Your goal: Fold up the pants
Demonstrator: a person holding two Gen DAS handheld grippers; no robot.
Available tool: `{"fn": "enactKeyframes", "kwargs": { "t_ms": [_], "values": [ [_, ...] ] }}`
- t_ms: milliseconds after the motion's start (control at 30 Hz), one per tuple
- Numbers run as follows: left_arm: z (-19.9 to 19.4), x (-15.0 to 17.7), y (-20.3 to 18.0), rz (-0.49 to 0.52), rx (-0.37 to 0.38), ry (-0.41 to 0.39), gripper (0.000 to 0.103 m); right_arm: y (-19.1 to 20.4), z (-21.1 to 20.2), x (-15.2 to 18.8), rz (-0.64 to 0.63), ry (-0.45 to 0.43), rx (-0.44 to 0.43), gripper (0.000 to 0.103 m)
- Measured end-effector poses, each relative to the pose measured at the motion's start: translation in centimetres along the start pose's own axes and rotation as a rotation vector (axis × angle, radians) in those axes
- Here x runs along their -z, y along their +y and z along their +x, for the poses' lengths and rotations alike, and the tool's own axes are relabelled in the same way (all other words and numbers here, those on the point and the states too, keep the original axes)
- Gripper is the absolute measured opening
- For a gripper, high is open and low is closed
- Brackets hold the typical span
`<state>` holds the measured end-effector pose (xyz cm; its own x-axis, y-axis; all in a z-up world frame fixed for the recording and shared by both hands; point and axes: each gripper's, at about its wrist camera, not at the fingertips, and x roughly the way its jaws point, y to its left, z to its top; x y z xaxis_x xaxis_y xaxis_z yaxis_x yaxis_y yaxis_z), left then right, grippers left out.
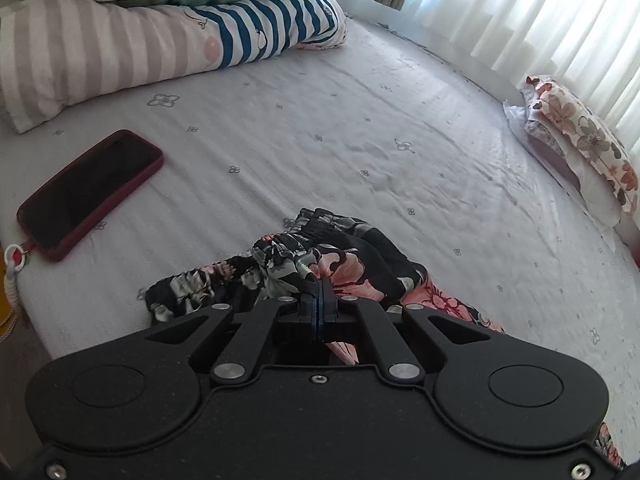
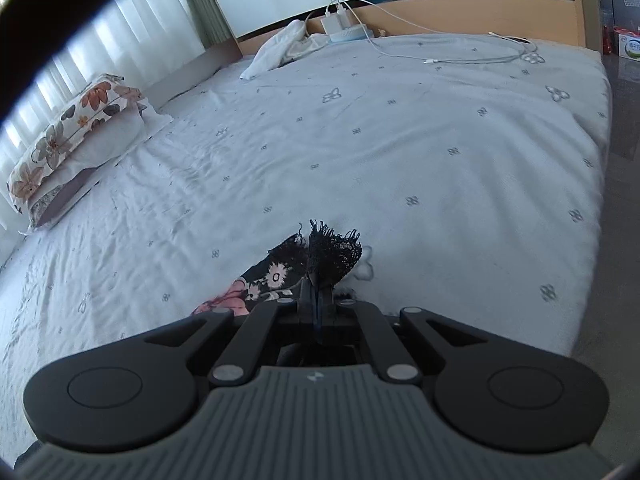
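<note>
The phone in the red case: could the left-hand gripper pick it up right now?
Probably not yet. The left gripper is shut on the floral pants, so it would have to let go first. Otherwise bare bed sheet lies between it and the phone.

No text, brand or number can be read in either view. A small carton (image 2: 628,46) beside the bed, at the far right edge of the right wrist view, carries printed marks, but they are too small and blurred to make out.
</note>
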<state>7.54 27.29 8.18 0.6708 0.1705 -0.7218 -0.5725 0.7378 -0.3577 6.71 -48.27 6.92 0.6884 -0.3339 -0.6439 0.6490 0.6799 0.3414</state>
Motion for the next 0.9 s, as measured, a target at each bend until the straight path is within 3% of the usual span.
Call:
{"fn": "enactKeyframes", "kwargs": {
  "t_ms": [167,500,900],
  "values": [
    [-2.0,0.7,0.9,0.036,0.006,-0.026,0.001,-1.6,-2.4,0.5,-0.009,-0.025,0.006,0.002],
    [-0.5,3.8,3.6,0.074,-0.059,0.039,0.002,-4.0,-1.5,3.2,0.001,0.037,0.08,0.002],
    [-0.5,4.7,4.7,0.13,-0.112,0.03,0.002,-5.4,-2.4,4.3,-0.039,0.048,0.122,0.002]
  ]
}}
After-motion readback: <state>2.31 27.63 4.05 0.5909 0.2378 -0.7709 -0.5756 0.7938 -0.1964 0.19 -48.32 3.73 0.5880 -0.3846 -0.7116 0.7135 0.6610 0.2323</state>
